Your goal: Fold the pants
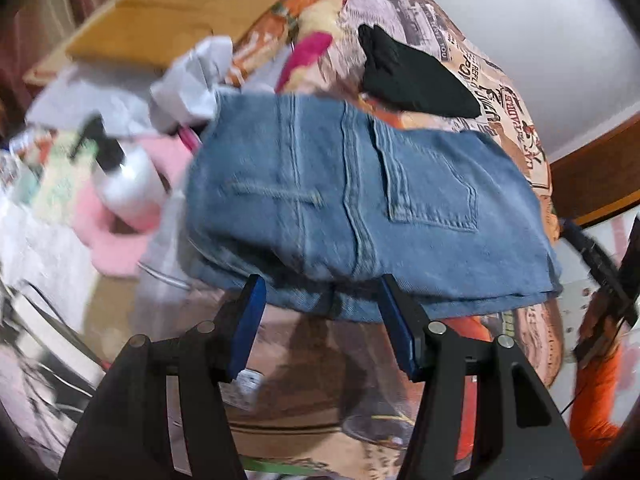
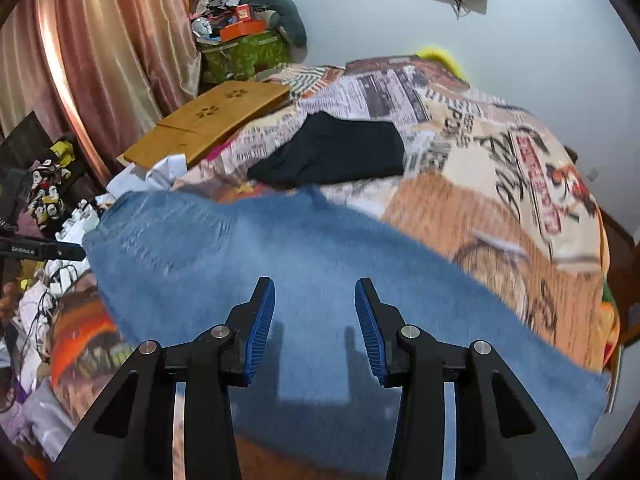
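From the left wrist we see the jeans [image 1: 360, 200] lying folded on the bed's printed blanket [image 1: 480, 76], back pocket and centre seam up, layers of denim stacked at the near edge. Our left hand-held gripper [image 1: 322, 300] is spread wide, its blue pads at that near fold but pinching nothing. We judge a fold has been laid and the next one needs a grip through all the layers

From the right wrist, the heavy, faded denim [image 2: 320, 264] stretches across the blanket [image 2: 500, 184], with a black garment [image 2: 336, 152] beyond. Our right hand-held gripper [image 2: 315, 308] hovers spread above the cloth, empty; the ribbed pads should bite well on the coarse weave
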Demonstrator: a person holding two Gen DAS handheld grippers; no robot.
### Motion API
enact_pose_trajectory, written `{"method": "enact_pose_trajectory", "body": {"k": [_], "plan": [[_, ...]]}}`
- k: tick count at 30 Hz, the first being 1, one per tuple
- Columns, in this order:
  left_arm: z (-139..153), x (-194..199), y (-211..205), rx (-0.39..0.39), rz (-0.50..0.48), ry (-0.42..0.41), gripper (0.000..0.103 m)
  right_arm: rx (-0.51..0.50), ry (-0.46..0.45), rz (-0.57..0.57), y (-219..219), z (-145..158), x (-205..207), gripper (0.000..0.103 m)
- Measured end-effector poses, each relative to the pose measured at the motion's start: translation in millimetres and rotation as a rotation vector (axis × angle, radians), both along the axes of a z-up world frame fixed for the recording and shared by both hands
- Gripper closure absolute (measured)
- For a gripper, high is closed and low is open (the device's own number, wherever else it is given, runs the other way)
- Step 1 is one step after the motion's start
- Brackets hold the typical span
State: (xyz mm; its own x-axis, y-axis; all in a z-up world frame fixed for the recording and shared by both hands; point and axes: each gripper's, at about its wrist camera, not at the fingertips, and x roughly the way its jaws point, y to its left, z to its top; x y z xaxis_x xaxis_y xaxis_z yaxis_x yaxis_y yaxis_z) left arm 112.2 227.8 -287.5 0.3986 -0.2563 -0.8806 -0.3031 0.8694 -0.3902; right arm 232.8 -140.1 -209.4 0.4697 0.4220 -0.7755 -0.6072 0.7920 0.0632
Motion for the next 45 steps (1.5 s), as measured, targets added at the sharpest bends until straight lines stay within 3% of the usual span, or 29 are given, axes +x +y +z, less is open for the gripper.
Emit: {"method": "enact_pose_trajectory", "body": {"k": [3, 7, 17, 21, 25, 27, 29, 31, 32, 39, 42, 45], "plan": [[-10.7, 5.4, -1.9, -0.092, 0.029, 0.007, 0.045, -0.011, 0.045, -0.018, -5.8, -19.3, -6.4, 0.065], [-20.5, 18.3, 0.2, -0.147, 0.07, 0.01, 0.045, 0.005, 0.131, -0.032, -12.6, -42.5, -10.9, 0.065], [-16.2, 24.8, 21.7, -0.266, 0.17, -0.074, 0.043, 0.038, 0.123, -0.06, -17.8, -46.8, -21.5, 0.064], [-1.8, 18.3, 22.3, -0.156, 0.198, -0.114, 0.023, 0.054, 0.125, -0.062, -21.7, -48.3, -23.3, 0.064], [-22.1, 29.1, 30.2, -0.206, 0.239, -0.051, 0.021, 0.06, 0.127, -0.062, -22.4, -48.4, -24.1, 0.064], [-33.0, 33.8, 31.6, -0.185, 0.266, -0.015, 0.029, 0.061, 0.124, -0.063, -22.2, -48.2, -24.9, 0.064], [-32.3, 34.6, 28.3, -0.085, 0.271, 0.001, 0.058, 0.062, 0.121, -0.064, -22.2, -48.3, -25.8, 0.064], [-25.7, 33.0, 26.3, 0.015, 0.262, -0.008, 0.08, 0.064, 0.122, -0.064, -21.8, -48.2, -25.7, 0.064], [-20.4, 32.3, 24.8, 0.03, 0.245, -0.025, 0.085, 0.066, 0.124, -0.063, -22.0, -48.2, -25.1, 0.064], [54.0, 14.9, -0.3, 0.273, 0.138, -0.224, 0.087, 0.077, 0.13, -0.062, -23.4, -48.8, -24.5, 0.064], [45.7, 11.2, -0.3, 0.298, 0.106, -0.189, 0.087, 0.08, 0.131, -0.063, -23.7, -49.0, -24.9, 0.064], [10.2, 6.3, 8.8, 0.245, 0.112, -0.103, 0.087, 0.08, 0.13, -0.063, -23.0, -48.9, -25.1, 0.064]]}}
